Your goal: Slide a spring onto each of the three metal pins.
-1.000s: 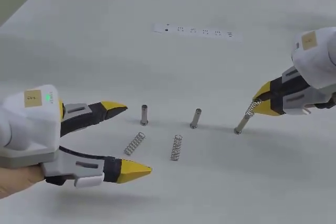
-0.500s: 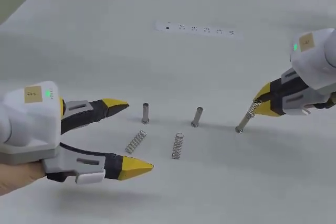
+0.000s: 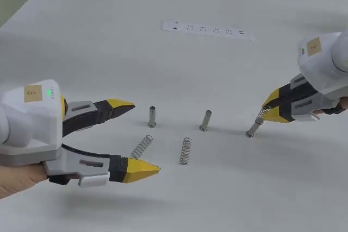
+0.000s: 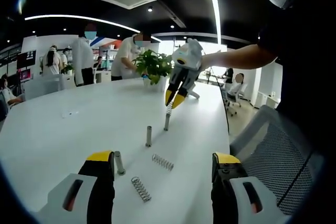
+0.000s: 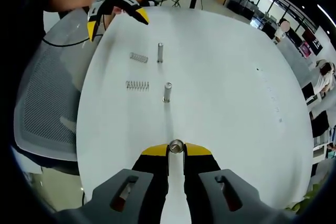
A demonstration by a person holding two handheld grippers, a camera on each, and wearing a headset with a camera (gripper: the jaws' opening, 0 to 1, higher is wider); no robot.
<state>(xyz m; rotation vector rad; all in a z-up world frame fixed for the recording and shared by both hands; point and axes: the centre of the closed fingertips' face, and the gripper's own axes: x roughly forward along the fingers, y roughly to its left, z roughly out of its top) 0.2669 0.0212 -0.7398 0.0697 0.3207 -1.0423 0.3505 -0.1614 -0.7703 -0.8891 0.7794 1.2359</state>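
Surface: white table (image 3: 109, 36) in an open office; people stand beyond its far edge in the left gripper view.
Power strip: a white power strip (image 3: 208, 30) lies flat toward the far edge, well apart from the parts.
Pins: three metal pins form a row along the near edge. The left pin (image 3: 151, 117) and the middle pin (image 3: 205, 120) stand upright. The right pin (image 3: 253, 130) is tilted, lower end at the table, top leaning toward the right-hand edge.
Loose springs: two loose springs (image 3: 141, 146) lie flat on the table just nearer the near edge than the left and middle pins, touching neither.
Third spring: the third spring (image 3: 262, 116) sits around the upper part of the right pin.
Right hand-held gripper: the right hand-held gripper (image 3: 266, 111) has its yellow tips clamped on the third spring at the top of the right pin.
Left hand-held gripper: the left hand-held gripper (image 3: 145, 137) hovers at the left end of the row, jaws wide apart and holding nothing.
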